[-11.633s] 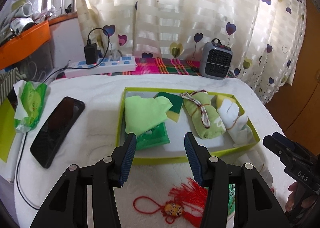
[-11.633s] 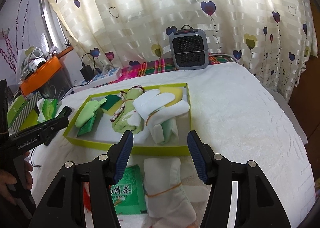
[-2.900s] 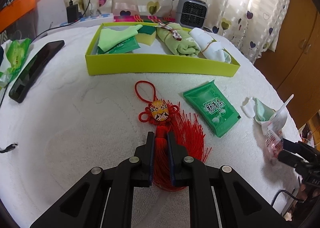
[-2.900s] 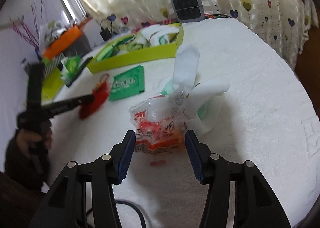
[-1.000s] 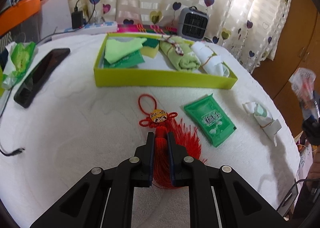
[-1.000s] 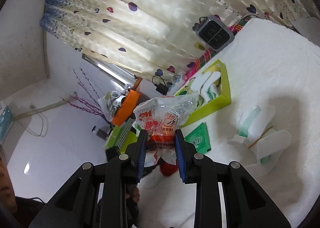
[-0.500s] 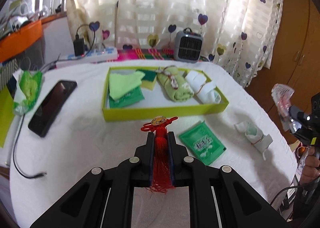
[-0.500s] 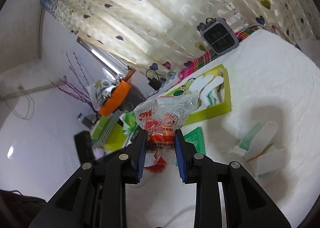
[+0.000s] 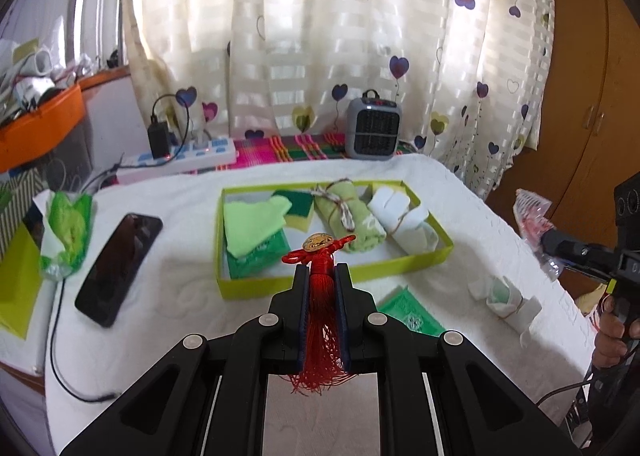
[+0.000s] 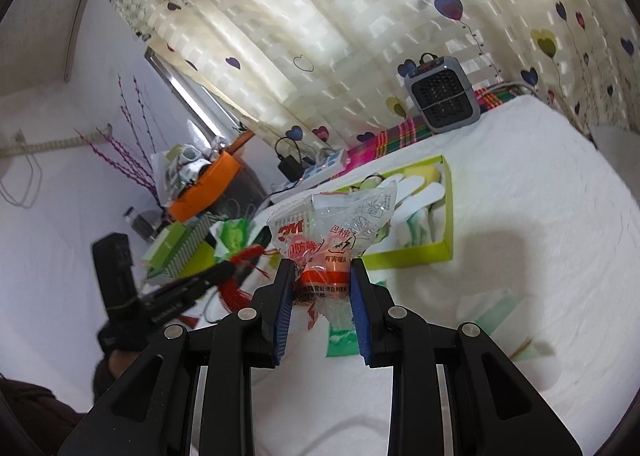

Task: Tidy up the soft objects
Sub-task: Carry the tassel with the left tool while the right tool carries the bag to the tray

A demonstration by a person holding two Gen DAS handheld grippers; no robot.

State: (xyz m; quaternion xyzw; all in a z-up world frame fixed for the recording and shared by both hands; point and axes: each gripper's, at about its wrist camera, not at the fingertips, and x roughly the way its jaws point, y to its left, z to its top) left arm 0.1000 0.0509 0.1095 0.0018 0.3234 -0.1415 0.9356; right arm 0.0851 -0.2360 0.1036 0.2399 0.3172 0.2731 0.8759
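My left gripper (image 9: 321, 270) is shut on a red tassel charm (image 9: 322, 320), lifted above the white tablecloth in front of the yellow-green tray (image 9: 340, 280). The charm's knot and gold medallion (image 9: 318, 243) stick out past the fingertips. My right gripper (image 10: 322, 266) is shut on a clear earplug packet (image 10: 332, 232) with orange contents, held in the air; in the left wrist view that packet (image 9: 534, 215) hangs at the far right. The tray holds a light green cloth (image 9: 250, 225), a sponge (image 9: 296, 207), a rolled green towel (image 9: 352, 221) and a white bundle (image 9: 402, 217).
On the cloth lie a green tissue pack (image 9: 410, 316) and a white-green rolled bundle (image 9: 506, 298). A black phone (image 9: 118, 264), a green bag (image 9: 66, 232), a power strip (image 9: 180, 157) and a small grey heater (image 9: 374, 127) stand around. A hand (image 9: 610, 332) grips the right tool.
Both grippers have risen. The tassel charm has come off the table and now hangs in the left jaws. The right gripper has rolled, still holding the packet.
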